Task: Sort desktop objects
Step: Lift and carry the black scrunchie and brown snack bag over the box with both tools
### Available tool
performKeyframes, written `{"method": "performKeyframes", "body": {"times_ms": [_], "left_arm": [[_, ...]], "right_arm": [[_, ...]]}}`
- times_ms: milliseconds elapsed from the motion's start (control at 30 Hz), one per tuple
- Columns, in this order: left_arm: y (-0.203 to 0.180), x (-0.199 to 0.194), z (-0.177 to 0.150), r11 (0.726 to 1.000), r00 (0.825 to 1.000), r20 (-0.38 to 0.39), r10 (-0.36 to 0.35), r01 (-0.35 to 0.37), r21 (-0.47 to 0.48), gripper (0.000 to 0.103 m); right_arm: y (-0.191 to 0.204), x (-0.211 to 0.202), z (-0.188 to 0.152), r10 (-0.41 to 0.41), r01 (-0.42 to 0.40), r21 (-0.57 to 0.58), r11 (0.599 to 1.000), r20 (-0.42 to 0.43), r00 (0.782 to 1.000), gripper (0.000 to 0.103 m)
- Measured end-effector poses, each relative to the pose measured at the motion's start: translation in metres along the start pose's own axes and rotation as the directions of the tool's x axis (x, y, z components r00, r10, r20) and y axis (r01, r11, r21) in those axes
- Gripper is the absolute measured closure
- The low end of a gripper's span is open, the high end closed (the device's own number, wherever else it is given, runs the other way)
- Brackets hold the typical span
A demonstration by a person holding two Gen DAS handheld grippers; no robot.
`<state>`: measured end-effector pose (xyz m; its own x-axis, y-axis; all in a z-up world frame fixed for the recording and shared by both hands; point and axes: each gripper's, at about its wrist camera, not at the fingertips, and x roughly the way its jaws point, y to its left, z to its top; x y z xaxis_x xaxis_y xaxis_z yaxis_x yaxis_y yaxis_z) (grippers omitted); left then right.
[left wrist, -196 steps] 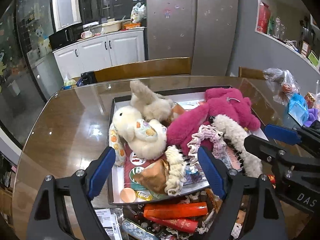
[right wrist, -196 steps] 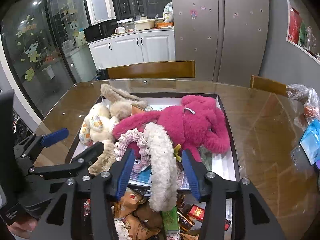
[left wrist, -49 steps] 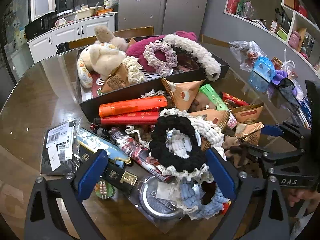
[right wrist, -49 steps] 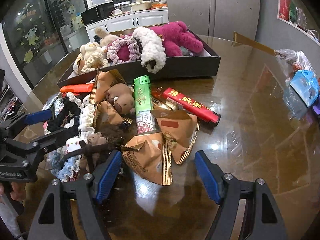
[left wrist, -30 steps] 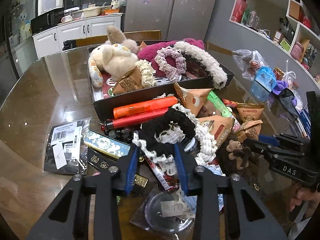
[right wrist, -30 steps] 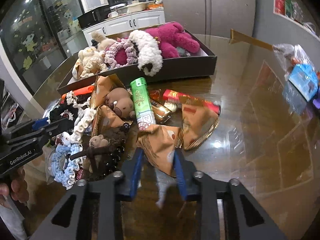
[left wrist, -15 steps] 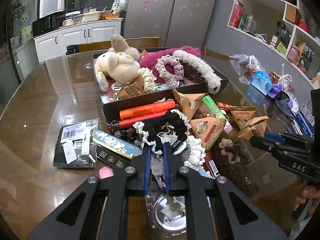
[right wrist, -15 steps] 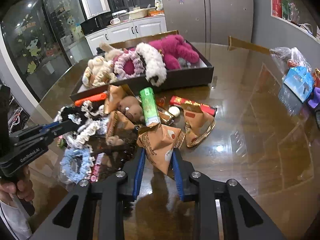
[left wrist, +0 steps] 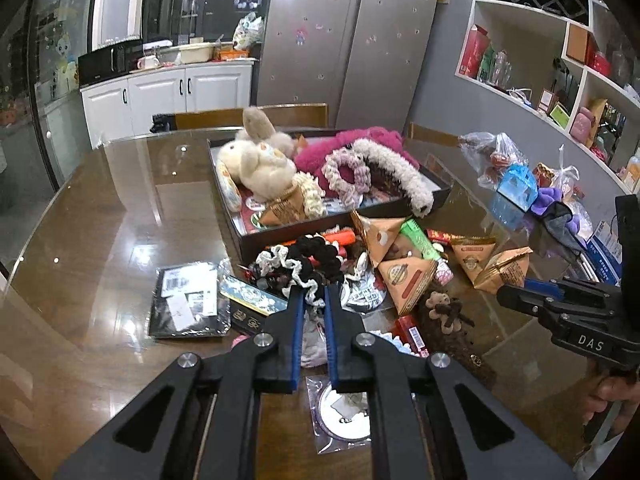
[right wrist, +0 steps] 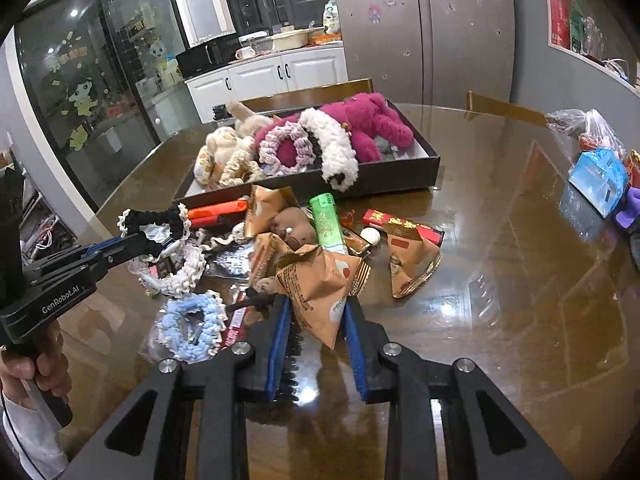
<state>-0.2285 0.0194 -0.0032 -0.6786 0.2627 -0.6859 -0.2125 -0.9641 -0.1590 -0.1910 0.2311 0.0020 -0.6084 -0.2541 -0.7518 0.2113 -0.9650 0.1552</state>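
My left gripper (left wrist: 313,294) is shut on a black scrunchie with a white lace edge (left wrist: 308,258) and holds it above the pile; it also shows in the right wrist view (right wrist: 154,220). My right gripper (right wrist: 314,306) is shut on a brown triangular snack packet (right wrist: 318,288), lifted off the table; the packet also shows in the left wrist view (left wrist: 506,270). A black tray (right wrist: 384,178) behind the pile holds a pink plush toy (right wrist: 368,124), a cream plush rabbit (left wrist: 256,164), scrunchies and a fluffy white headband (right wrist: 332,148).
On the glass table lie more brown snack packets (right wrist: 408,258), a green tube (right wrist: 328,224), a red box (right wrist: 404,226), orange tubes (right wrist: 218,208), a blue scrunchie (right wrist: 192,326) and a black packet (left wrist: 188,304). Bags (left wrist: 516,184) stand at the right edge.
Both grippers closed, the left on the black scrunchie and the right on the snack packet, then rose and pulled back from the pile with them.
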Motion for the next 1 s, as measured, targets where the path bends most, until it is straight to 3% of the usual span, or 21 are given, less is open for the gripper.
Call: {"method": "performKeyframes", "body": {"times_ms": [500,1000], "left_arm": [[-0.002,-0.034,0.014,1.000,0.998,0.062,-0.005,0.004,0.003,0.094],[-0.009,-0.023,0.026,1.000,0.999,0.051,-0.008,0.007,0.022,0.094]], "right_arm": [[0.008,-0.019,0.006,0.017,-0.016,-0.013,1.000,0.043,0.999,0.075],[0.014,-0.008,0.022,0.023,-0.022,-0.020,1.000,0.048,0.999,0.075]]}}
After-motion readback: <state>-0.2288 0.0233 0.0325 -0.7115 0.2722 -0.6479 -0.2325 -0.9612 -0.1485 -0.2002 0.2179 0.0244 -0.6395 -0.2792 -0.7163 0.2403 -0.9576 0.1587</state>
